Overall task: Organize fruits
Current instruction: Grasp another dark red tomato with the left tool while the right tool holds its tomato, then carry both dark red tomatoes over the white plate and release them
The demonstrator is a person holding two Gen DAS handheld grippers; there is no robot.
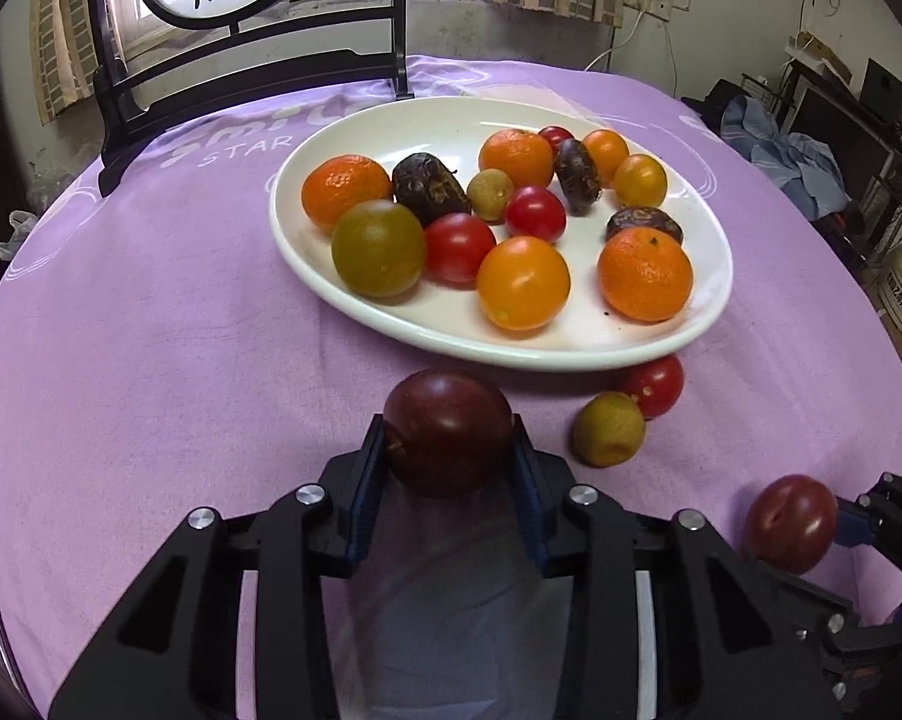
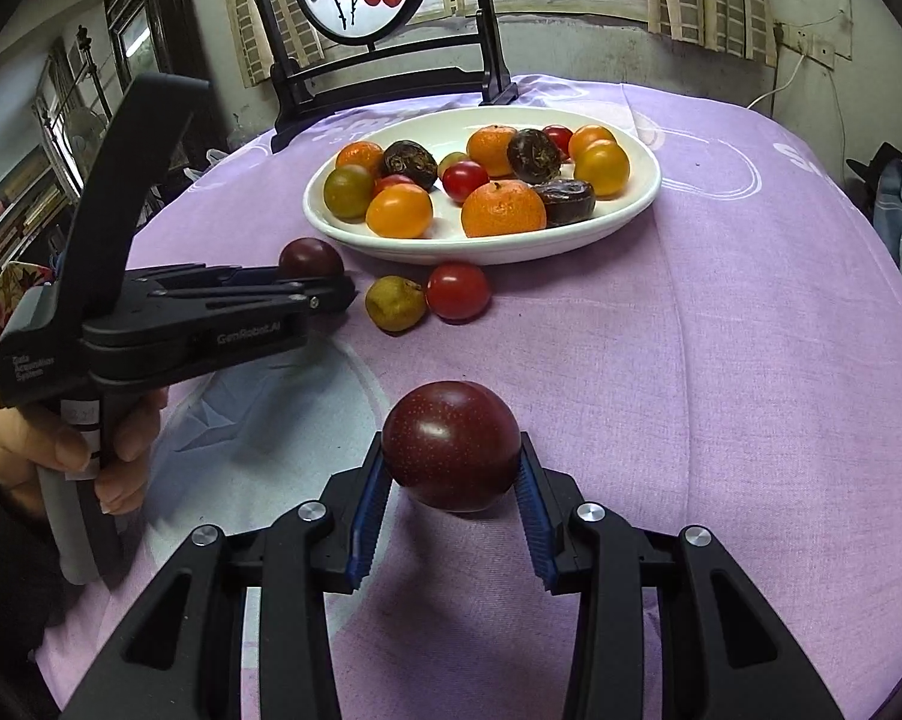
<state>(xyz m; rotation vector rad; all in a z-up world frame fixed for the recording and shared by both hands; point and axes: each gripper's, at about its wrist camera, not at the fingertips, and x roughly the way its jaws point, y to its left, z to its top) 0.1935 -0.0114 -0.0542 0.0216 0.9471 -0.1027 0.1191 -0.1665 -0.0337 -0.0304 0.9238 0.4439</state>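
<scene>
Left wrist view: my left gripper (image 1: 451, 450) has its blue pads clamped on a dark red plum (image 1: 449, 429), one pad against each side. The plum sits just short of the near rim of the white plate (image 1: 571, 354), over the purple tablecloth (image 1: 150, 360).

Plate contents, same view: three mandarins, several red and orange tomatoes, one greenish tomato, a few dark wrinkled dates and a small yellow-green fruit. I count none touching the rim.

Off the plate, on the cloth: a red tomato (image 1: 655, 385) tucked against the plate's near edge, and a small olive-coloured fruit (image 1: 608, 429) touching it on the near side.

Right wrist view: my right gripper (image 2: 452, 468) grips a second plum (image 2: 451, 445) between its pads, well back from the plate (image 2: 481, 252). Whether this plum rests on the cloth or hangs just above it I cannot tell. The left gripper (image 2: 330, 294) shows from the side here, held by a hand (image 2: 60, 444), its plum (image 2: 310, 259) peeking above the fingers, near the olive fruit (image 2: 394, 303) and red tomato (image 2: 458, 291).

Behind the plate stands a dark wooden frame (image 2: 384, 69) with a round painted panel.
</scene>
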